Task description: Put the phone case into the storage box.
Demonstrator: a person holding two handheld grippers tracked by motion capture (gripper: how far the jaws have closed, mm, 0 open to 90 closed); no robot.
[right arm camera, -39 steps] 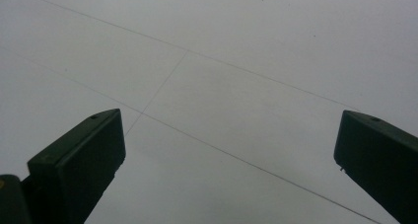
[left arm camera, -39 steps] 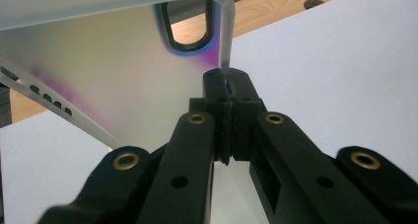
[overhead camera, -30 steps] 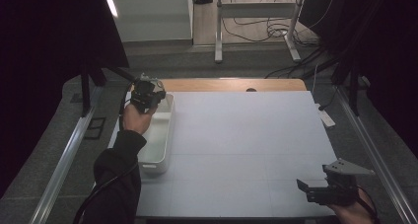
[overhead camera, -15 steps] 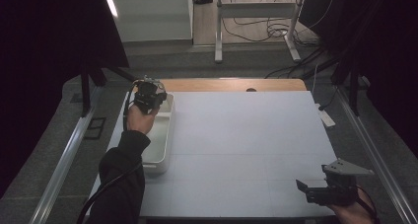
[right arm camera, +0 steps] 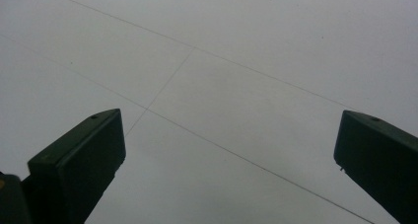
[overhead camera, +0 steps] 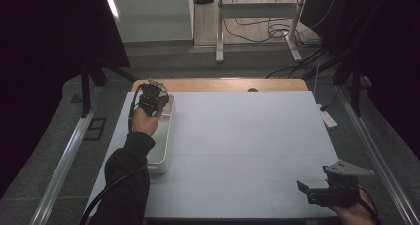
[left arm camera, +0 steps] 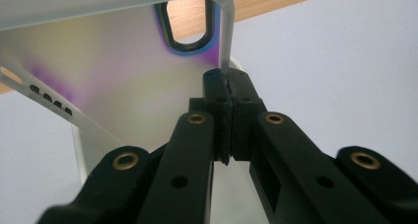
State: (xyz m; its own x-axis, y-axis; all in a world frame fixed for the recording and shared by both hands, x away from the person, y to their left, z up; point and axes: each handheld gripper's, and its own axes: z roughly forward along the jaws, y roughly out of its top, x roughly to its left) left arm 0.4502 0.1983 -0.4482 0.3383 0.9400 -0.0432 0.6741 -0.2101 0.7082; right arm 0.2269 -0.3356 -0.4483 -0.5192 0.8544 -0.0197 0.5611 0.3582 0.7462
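While poised over the far end of the white tray [overhead camera: 166, 150] at the table's [overhead camera: 247, 136] left edge, left gripper [left arm camera: 224, 83] pinched shut on a translucent phone case [left arm camera: 123, 81], hanging above the tray; right gripper [overhead camera: 317, 191] wide open, empty, well apart.

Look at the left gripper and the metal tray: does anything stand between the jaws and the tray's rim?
Nothing visible does. The left gripper is already shut on the far rim of the tray, beside its handle slot, with the thin wall pinched directly between the jaws.
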